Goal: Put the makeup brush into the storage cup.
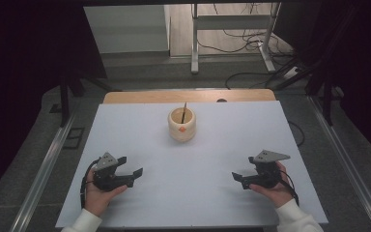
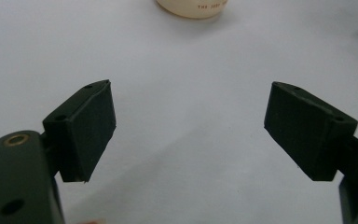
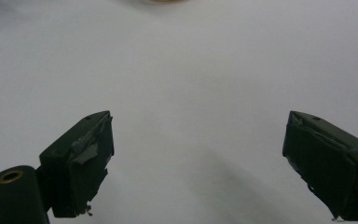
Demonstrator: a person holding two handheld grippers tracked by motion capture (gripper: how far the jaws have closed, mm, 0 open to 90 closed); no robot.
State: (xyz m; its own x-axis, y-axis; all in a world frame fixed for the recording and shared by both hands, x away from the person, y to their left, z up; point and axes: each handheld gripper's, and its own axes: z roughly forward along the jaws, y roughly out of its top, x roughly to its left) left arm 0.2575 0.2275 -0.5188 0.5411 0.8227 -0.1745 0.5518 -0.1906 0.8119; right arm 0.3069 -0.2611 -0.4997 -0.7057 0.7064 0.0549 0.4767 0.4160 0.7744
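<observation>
A cream cup (image 1: 182, 124) with an orange mark on its front stands at the back middle of the white table top (image 1: 193, 193). A thin brown stick (image 1: 184, 112) leans inside it. My left gripper (image 1: 131, 165) rests at the front left, held in a hand, open and holding nothing. My right gripper (image 1: 243, 167) sits at the front right, also open, with bare table between its jaws. In the left gripper view the gripper (image 2: 189, 126) points toward the cup's base (image 2: 193, 7). In the right gripper view the gripper (image 3: 198, 158) faces plain white table.
A wooden edge (image 1: 188, 95) borders the table's far side. Beyond it are a grey floor, metal desk legs (image 1: 194, 43) and loose cables (image 1: 251, 43). Metal rails (image 1: 43, 169) run along both sides of the table.
</observation>
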